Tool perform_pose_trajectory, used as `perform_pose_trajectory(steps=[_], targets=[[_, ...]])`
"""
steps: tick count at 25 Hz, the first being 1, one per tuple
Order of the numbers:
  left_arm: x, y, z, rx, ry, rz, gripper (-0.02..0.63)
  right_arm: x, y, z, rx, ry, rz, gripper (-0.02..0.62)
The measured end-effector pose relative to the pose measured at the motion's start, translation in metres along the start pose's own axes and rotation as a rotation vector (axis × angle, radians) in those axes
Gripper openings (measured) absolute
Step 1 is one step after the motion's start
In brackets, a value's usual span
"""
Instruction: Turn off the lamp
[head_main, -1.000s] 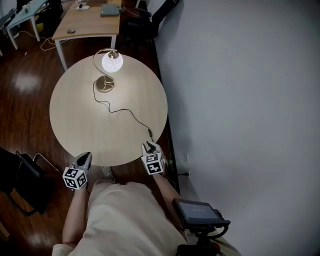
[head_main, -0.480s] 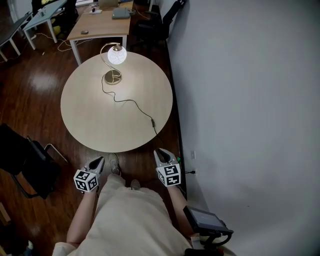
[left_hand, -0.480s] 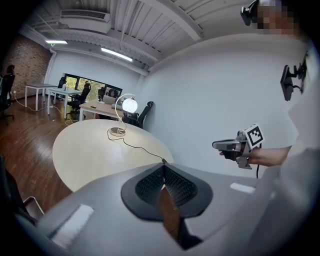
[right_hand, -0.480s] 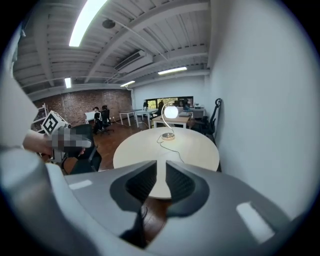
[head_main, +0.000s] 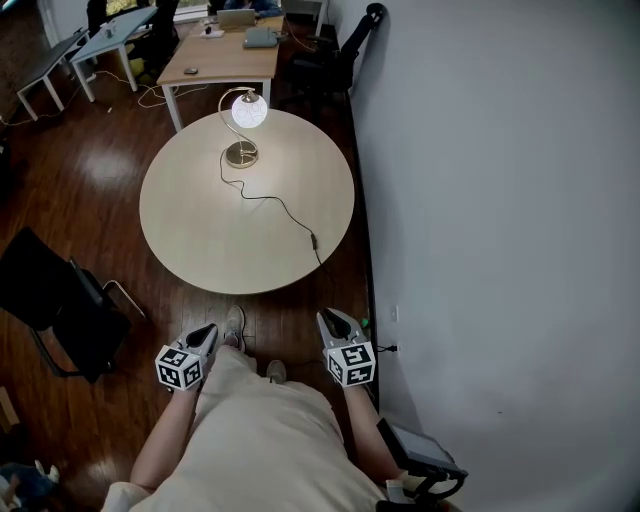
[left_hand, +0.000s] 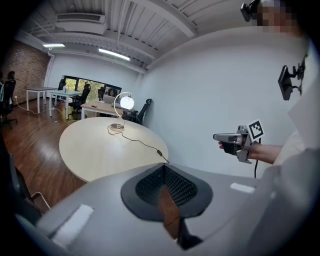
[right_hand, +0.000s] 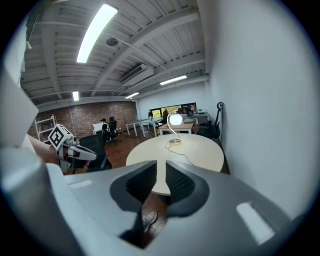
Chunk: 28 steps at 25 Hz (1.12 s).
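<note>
The lamp (head_main: 249, 110) stands lit at the far side of the round table (head_main: 200, 230), its globe glowing on a curved brass stem. Its black cord runs to an inline switch (head_main: 313, 240) near the table's right edge. My left gripper (head_main: 205, 332) is shut and empty, held over the floor short of the table. My right gripper (head_main: 328, 318) is open by a narrow gap, nothing between its jaws, also short of the table. The right gripper view shows the lamp (right_hand: 176, 119) far ahead; the left gripper view shows the lamp (left_hand: 126, 102) too.
A black chair (head_main: 50, 300) stands at the left of the table. A grey wall (head_main: 500, 200) runs close along the right. A wooden desk (head_main: 225, 60) sits behind the table. The person's shoes (head_main: 233, 325) are on the dark wood floor.
Both grippers have drawn back from the table's near edge to beside the body, and the table now lies farther off. The right gripper left the cord's end. The lamp stays lit.
</note>
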<state>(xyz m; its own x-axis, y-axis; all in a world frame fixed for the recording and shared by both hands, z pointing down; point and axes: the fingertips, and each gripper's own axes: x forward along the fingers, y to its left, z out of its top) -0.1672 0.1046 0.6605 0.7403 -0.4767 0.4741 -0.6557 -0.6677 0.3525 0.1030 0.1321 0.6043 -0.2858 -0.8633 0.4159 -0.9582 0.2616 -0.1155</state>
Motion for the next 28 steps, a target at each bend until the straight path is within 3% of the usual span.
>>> perform_pose_trajectory(steps=[4,13,18,22,28], targets=[[-0.012,-0.009,0.0,-0.012,-0.03,0.028,0.0,-0.007,0.008,-0.004,-0.021,-0.006,0.041,0.057],[-0.02,-0.01,-0.015,-0.033,-0.018,0.018,0.002,-0.012,0.01,0.003,0.004,-0.03,0.032,0.057],[-0.028,0.014,-0.002,-0.026,-0.022,-0.003,0.002,0.002,0.019,0.011,0.059,-0.047,0.031,0.057],[-0.045,0.044,0.011,-0.016,-0.022,-0.006,0.001,0.025,0.051,0.029,0.074,-0.052,0.069,0.063],[-0.046,0.09,0.027,-0.011,-0.027,-0.022,0.0,0.083,0.086,0.024,0.137,0.016,0.136,0.15]])
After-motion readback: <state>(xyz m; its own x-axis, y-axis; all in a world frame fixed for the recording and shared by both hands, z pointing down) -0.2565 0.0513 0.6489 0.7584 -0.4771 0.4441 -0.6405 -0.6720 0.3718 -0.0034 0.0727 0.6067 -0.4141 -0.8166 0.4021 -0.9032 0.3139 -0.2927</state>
